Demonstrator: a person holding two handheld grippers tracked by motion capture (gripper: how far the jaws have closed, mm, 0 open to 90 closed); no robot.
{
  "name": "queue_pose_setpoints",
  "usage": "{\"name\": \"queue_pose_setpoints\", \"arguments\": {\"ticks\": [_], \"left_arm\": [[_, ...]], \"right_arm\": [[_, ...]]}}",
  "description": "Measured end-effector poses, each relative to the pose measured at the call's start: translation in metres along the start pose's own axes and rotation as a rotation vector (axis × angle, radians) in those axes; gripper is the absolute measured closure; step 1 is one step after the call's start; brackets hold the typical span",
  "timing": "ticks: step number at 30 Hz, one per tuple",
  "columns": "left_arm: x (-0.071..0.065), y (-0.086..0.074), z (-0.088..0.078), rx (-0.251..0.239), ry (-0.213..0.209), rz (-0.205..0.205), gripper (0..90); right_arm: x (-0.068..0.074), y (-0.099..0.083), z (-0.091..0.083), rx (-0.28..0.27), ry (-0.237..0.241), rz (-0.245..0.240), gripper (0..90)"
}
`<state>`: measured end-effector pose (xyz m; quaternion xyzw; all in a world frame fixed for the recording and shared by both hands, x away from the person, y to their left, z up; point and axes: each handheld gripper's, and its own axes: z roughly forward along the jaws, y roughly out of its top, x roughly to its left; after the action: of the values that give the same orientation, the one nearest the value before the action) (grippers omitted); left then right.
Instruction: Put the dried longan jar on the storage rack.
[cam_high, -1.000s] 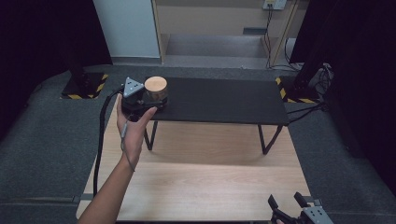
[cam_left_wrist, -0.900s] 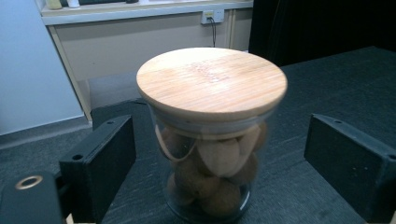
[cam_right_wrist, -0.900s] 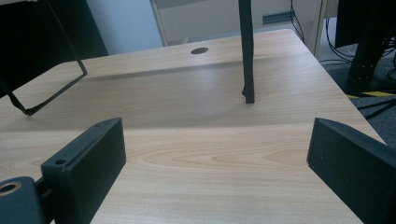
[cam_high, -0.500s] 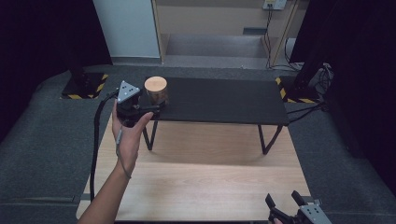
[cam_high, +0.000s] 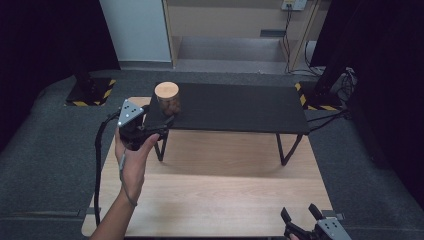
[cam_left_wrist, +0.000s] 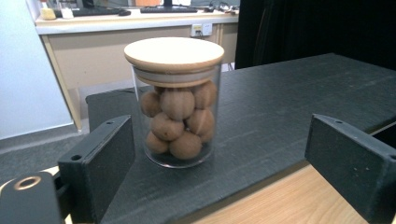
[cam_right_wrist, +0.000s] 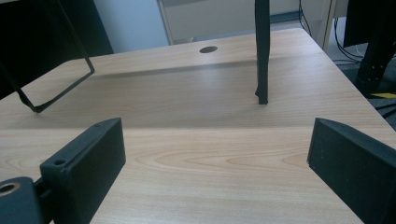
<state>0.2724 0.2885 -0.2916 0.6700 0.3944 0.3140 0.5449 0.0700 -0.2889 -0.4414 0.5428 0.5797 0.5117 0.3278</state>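
A clear glass jar (cam_high: 167, 100) (cam_left_wrist: 176, 105) with a flat wooden lid, filled with brown balls, stands upright at the left end of a low black shelf (cam_high: 235, 107) (cam_left_wrist: 299, 88). My left gripper (cam_high: 159, 124) (cam_left_wrist: 229, 163) is held just off that shelf's near left corner, open, with the jar beyond its jaws and untouched. At the bottom right edge of the high view my right gripper (cam_high: 301, 217) (cam_right_wrist: 215, 172) hangs open above the wooden table (cam_high: 220, 190) (cam_right_wrist: 196, 107) with nothing between its jaws.
The black shelf stands on thin black metal legs (cam_high: 284, 147) (cam_right_wrist: 261, 51) on the wooden table. A round cable hole (cam_right_wrist: 208, 49) is in the tabletop's far part. Grey carpet surrounds the table, with a desk and cables behind.
My left gripper has drawn back from the jar, down and to the left, off the shelf corner. The right gripper has shifted slightly at the bottom edge.
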Motion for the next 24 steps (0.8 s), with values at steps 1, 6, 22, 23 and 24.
{"name": "queue_pose_setpoints", "arguments": {"ticks": [1, 6, 22, 23, 24], "left_arm": [[-0.001, -0.002, -0.002, -0.004, -0.001, 0.002, 7.0], [-0.006, -0.01, -0.012, 0.008, 0.003, 0.011, 6.6], [-0.019, -0.048, -0.042, 0.0, 0.015, -0.034, 6.7], [-0.02, -0.05, -0.043, 0.006, 0.015, -0.032, 6.7], [-0.02, -0.052, -0.044, 0.011, 0.015, -0.031, 6.7]], "right_arm": [[0.0, 0.0, 0.0, 0.001, 0.0, -0.001, 4.3], [0.0, 0.0, 0.002, 0.003, 0.003, 0.0, 4.2], [0.004, -0.001, 0.007, 0.009, 0.018, -0.005, 4.2], [0.004, -0.001, 0.008, 0.009, 0.019, -0.004, 4.2], [0.005, -0.001, 0.008, 0.009, 0.02, -0.004, 4.2]]}}
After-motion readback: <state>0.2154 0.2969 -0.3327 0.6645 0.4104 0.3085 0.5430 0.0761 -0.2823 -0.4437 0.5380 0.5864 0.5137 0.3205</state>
